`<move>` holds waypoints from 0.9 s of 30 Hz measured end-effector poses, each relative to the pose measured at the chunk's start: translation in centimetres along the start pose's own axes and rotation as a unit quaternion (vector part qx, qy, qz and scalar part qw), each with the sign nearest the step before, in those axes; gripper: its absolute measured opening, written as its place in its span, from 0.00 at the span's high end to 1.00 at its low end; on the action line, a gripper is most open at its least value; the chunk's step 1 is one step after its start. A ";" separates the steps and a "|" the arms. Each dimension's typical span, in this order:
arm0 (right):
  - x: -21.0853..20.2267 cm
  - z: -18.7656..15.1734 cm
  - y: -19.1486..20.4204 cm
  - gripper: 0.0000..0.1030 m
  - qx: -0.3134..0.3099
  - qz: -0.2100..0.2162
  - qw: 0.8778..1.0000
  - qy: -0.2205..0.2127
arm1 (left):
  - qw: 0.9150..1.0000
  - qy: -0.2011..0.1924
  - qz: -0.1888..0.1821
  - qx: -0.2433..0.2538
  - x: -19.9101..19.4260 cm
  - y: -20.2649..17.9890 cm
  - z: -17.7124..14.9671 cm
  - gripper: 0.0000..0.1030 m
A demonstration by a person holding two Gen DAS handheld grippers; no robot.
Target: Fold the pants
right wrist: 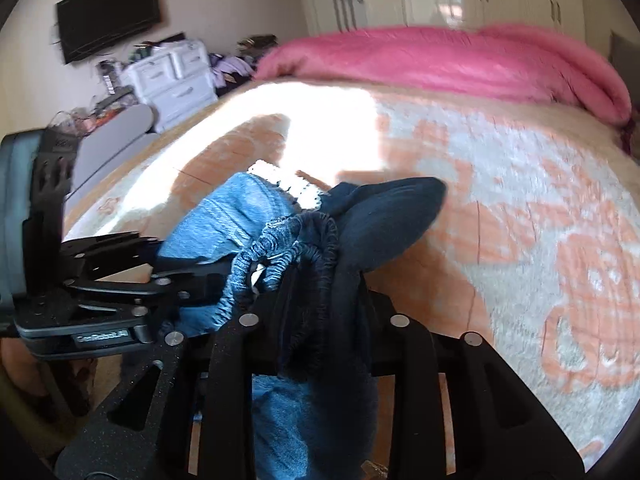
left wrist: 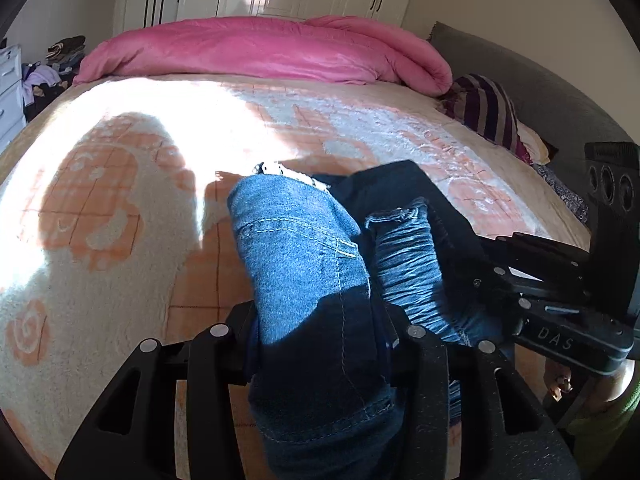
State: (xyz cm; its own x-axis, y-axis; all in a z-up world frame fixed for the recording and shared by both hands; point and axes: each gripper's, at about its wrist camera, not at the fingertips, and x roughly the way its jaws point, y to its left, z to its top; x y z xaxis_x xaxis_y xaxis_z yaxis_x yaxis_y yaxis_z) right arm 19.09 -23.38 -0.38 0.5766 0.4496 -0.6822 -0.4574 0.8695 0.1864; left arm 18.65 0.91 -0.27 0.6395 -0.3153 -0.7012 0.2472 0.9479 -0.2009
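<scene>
Blue denim pants [left wrist: 304,264] hang bunched between both grippers above the bed. My left gripper [left wrist: 320,332] is shut on a thick fold of the denim with yellow stitching. My right gripper [right wrist: 320,320] is shut on the gathered elastic waistband [right wrist: 304,236] and dark fabric of the pants [right wrist: 384,212]. The right gripper shows in the left wrist view [left wrist: 480,276] at the right, pinching the ruched band. The left gripper shows in the right wrist view [right wrist: 188,284] at the left, close beside the right one. A white lace trim [right wrist: 296,188] peeks out behind the pants.
The bed carries a cream and orange fleece blanket [left wrist: 120,208] with bright sun across it. A pink duvet [left wrist: 264,48] lies rolled at the far end, and a striped pillow [left wrist: 488,108] lies at the right. A white drawer unit [right wrist: 176,76] and a wall TV [right wrist: 108,16] stand at the left.
</scene>
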 end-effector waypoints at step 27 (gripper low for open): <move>-0.1 -3.2 -3.3 0.14 0.056 -0.065 0.996 0.014 | 0.999 -0.003 0.016 -0.034 0.5 1.3 -1.8 0.31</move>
State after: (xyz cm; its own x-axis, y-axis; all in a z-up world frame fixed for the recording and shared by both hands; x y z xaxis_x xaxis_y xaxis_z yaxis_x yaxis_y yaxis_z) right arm 18.42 -26.91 -3.19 0.6057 0.3272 -0.7253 -0.3007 0.9381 0.1721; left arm 18.01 2.07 -2.10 0.6511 -0.2851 -0.7034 0.1767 0.9582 -0.2248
